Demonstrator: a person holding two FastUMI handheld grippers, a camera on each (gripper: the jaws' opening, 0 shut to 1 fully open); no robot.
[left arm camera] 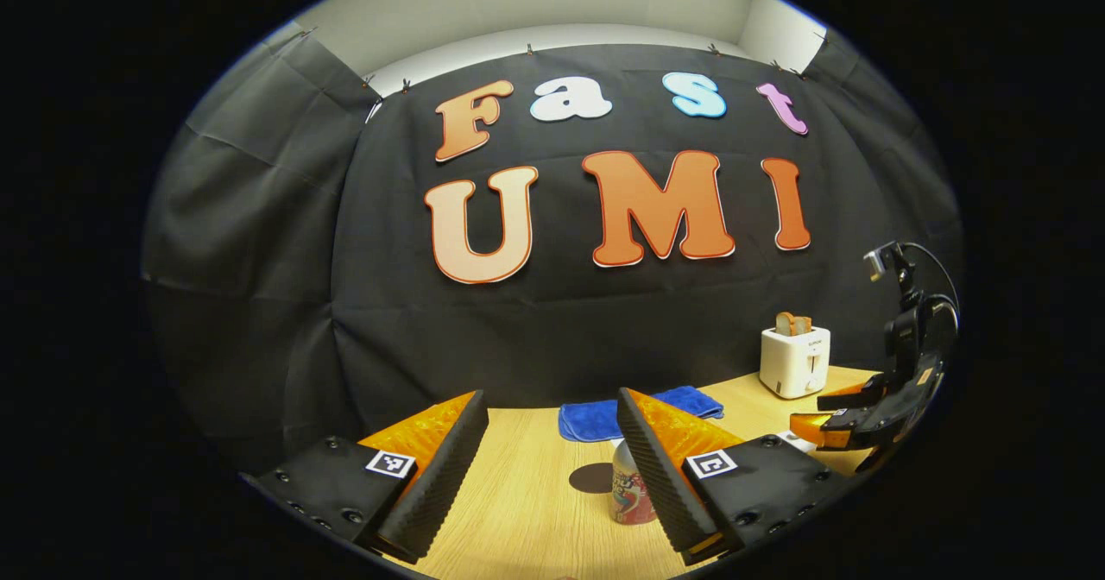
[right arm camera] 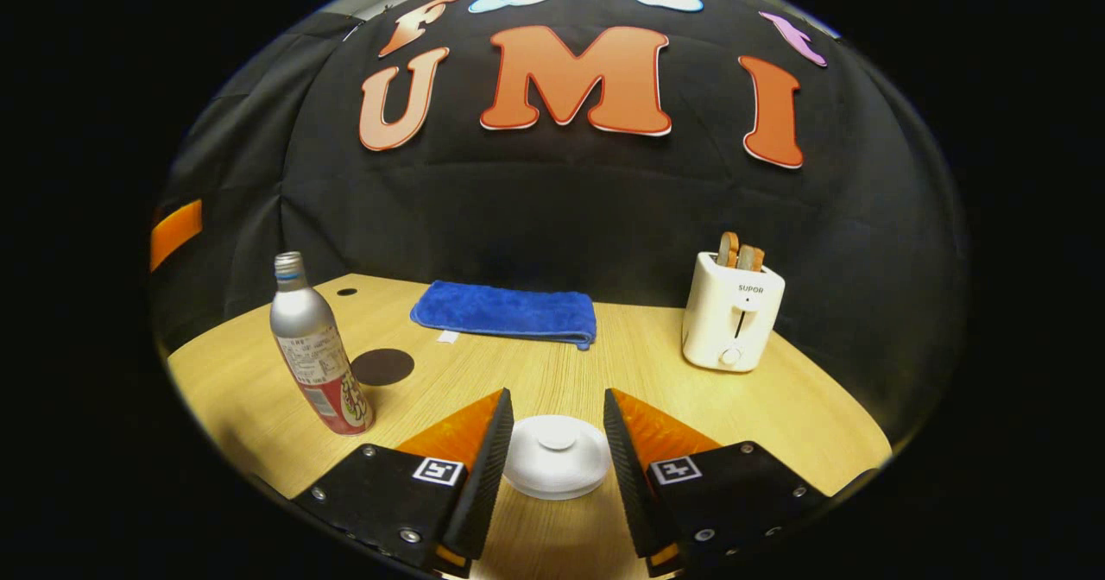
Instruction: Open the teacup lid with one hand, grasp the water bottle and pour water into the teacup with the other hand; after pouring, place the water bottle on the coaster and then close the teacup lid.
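Between our right gripper's (right arm camera: 557, 442) wide-spread fingers sits the white round teacup lid (right arm camera: 557, 466), untouched and still on. Our left gripper (left arm camera: 552, 459), equally wide and empty, hovers near the silver metal water bottle (right arm camera: 315, 356), beside the dark round coaster (right arm camera: 382, 366). We judge nothing done yet.

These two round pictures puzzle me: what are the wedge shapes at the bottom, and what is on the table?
A person holds a two-finger gripper in each hand; each carries a camera looking along its own fingers. In the left gripper view, the left gripper is open near the water bottle. In the right gripper view, the right gripper is open around the white teacup lid, not pressing it. The table also holds a dark round coaster, a blue cloth and a toaster with bread. Nothing is held.
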